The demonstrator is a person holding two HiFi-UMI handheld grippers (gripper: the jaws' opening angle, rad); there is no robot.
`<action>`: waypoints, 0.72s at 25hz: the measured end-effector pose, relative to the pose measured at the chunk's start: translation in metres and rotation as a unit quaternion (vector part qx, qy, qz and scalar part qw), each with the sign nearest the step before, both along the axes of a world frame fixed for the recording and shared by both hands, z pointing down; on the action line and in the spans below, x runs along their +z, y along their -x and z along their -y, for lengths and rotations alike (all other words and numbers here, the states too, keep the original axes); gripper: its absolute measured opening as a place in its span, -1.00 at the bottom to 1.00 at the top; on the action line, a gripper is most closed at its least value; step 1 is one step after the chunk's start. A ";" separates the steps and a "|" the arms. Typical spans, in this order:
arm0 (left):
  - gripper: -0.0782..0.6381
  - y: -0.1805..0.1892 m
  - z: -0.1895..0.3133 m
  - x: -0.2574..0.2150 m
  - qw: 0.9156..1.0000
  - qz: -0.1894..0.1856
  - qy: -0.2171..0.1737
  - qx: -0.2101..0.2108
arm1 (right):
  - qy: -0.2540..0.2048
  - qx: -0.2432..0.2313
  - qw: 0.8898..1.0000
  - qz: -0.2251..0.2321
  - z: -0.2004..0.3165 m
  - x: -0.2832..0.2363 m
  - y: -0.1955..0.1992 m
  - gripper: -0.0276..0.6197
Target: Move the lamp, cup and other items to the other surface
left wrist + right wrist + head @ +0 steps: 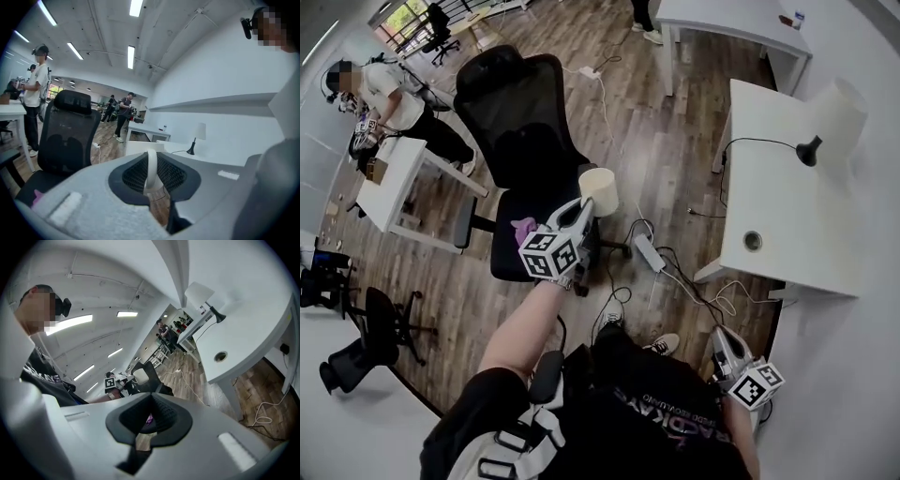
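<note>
**Step in hand: carry the cup to its set-down place.**

1. Tool state. The left gripper [586, 208] is clamped on the cup [600, 190]. The left gripper view shows the thin white cup wall [151, 168] standing on edge between the jaws, one jaw inside the rim and one outside. The right gripper [722, 339] hangs low beside the person's body, jaws together, with nothing between them.

2. Position of the load. The cup is in the air, upright, above the seat edge of the black office chair [516, 112] and touching no surface. A pink item [523, 228] lies on the seat. The lamp [836, 112] stands on the white desk [787, 225] at the right, well apart from the cup. Which surface is the destination cannot be told from these views.

3. Recommended handling.
   - A grip on one wall only probably lets the cup swing about the pads. Carry it with the rim level and avoid sharp turns of the hand.
   - Route the cup clear of the chair back and of the power strip [649, 252] and loose cables on the floor.
   - If the white desk is the target, choose a bare area away from the lamp cable [759, 142] and the cable grommet [753, 241].
   - Lower the cup until its base sits flat, then open the jaws and lift the inner jaw straight up out of the cup.

4. The right gripper is free for the next item.
</note>
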State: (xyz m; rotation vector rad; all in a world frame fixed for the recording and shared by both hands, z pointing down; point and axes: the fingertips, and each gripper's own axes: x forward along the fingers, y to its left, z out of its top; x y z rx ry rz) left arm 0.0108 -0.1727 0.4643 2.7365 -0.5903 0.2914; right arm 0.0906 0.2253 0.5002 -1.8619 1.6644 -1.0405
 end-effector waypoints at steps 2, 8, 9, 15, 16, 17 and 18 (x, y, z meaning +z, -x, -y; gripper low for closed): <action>-0.64 0.022 0.017 0.005 1.000 0.001 0.003 -0.021 | 0.002 -0.015 1.000 0.006 0.019 0.003 0.006 -0.91; -0.64 0.085 0.080 0.019 0.998 0.001 0.007 -0.070 | 0.010 -0.033 0.999 -0.004 0.076 0.001 0.029 -0.91; -0.64 0.096 0.091 0.021 0.997 0.002 0.008 -0.077 | 0.011 -0.037 0.999 -0.007 0.087 0.000 0.035 -0.91; -0.64 0.159 0.156 0.035 0.992 0.004 0.014 -0.124 | 0.030 -0.053 0.998 -0.013 0.137 -0.002 0.067 -0.91; -0.64 0.169 0.166 0.039 0.991 0.007 0.015 -0.130 | 0.034 -0.055 0.998 -0.013 0.145 -0.001 0.072 -0.91; -0.64 0.178 0.176 0.045 0.990 0.010 0.017 -0.137 | 0.038 -0.058 0.998 -0.012 0.153 0.001 0.078 -0.91; -0.64 0.187 0.186 0.051 0.989 0.014 0.019 -0.143 | 0.041 -0.061 0.997 -0.012 0.160 0.003 0.083 -0.91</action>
